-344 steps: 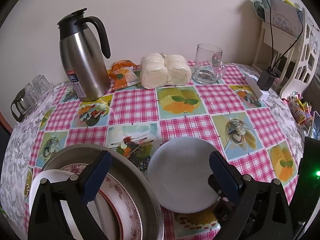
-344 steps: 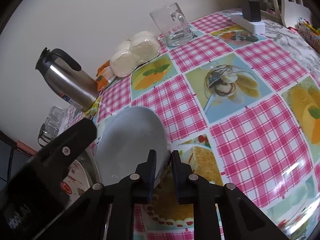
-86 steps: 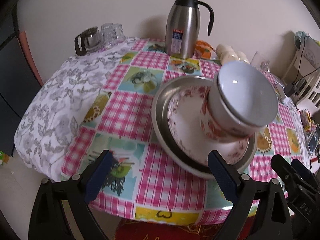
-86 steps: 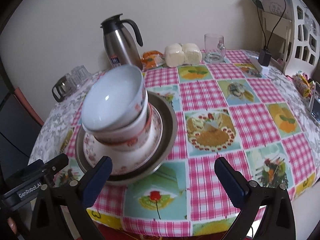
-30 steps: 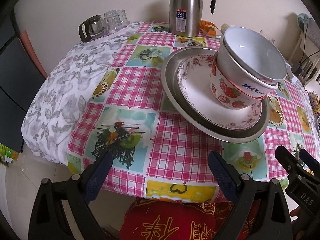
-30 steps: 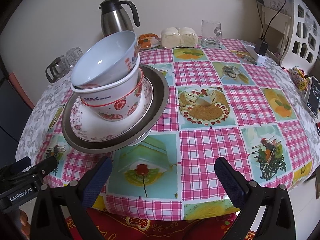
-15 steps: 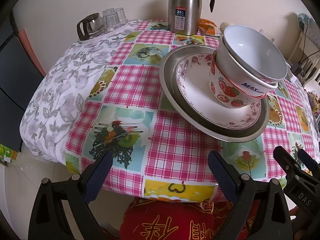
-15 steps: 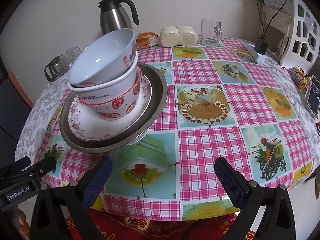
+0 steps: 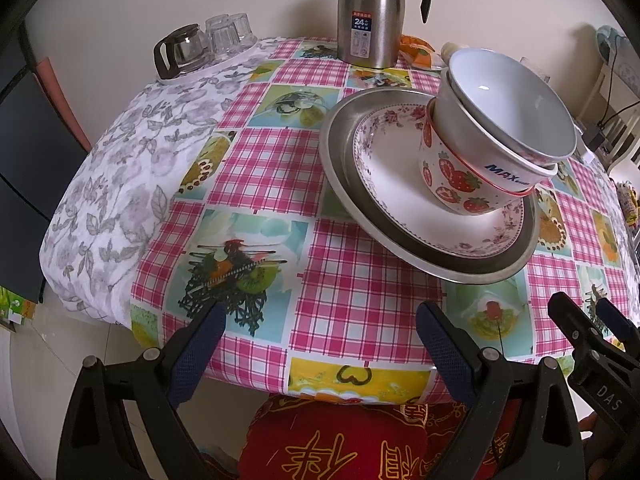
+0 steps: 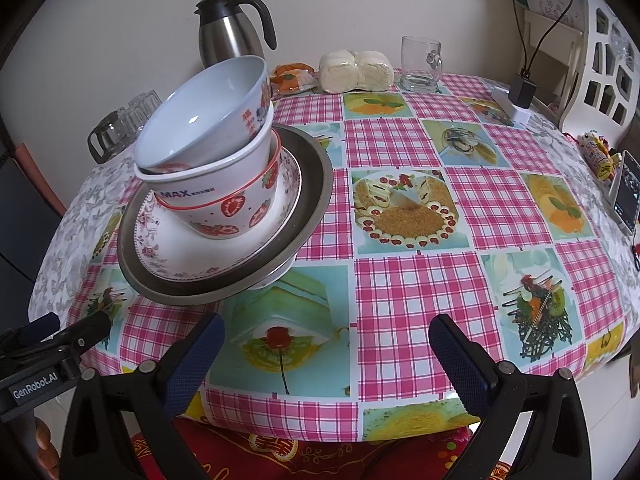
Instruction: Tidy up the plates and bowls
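Observation:
A stack of dishes stands on the checked tablecloth. At the bottom is a wide steel basin, which seems to rest on a white dish whose edge shows under it. A floral plate lies in the basin. On the plate sits a strawberry bowl, with a white bowl nested in it. My left gripper is open at the table's near edge, left of the stack. My right gripper is open too, just right of it. Neither holds anything.
A steel thermos jug, a glass pot with upturned glasses, wrapped buns, a glass mug and a charger block stand along the back. A red embroidered cushion lies under the table's edge.
Since 11.5 s ago the white bowl, then in my shut right gripper, has joined the stack and both grippers have pulled back to the table's edge. In the last second almost nothing moved.

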`<state>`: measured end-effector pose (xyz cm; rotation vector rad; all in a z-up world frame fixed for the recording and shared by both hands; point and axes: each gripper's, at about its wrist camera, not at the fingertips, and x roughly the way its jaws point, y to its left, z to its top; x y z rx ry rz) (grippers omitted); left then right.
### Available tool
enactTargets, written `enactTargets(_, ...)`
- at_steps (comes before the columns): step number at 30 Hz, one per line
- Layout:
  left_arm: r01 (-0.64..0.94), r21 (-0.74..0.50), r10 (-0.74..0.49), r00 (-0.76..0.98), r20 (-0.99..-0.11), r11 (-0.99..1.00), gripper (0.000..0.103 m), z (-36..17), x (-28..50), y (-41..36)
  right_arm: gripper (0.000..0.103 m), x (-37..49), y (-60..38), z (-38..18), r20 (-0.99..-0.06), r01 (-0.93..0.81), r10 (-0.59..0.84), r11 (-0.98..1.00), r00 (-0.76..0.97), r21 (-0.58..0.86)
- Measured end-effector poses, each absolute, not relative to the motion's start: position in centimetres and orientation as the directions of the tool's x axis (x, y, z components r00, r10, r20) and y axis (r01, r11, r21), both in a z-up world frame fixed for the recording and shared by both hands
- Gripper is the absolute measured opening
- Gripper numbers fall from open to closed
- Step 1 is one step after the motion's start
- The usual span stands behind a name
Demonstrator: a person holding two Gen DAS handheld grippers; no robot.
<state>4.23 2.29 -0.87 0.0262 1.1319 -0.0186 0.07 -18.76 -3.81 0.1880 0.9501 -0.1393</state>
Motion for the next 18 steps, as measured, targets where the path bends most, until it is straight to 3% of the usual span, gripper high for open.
enactTargets(18, 0.030, 0.015, 0.001, 0.424, -0.906, 0.999, 0.096, -0.98, 4.21, 2.22, 0.103, 0.03, -18.79, -3.58, -0.818, 0.201, -0.041, 0.975, 0.574, 0.092)
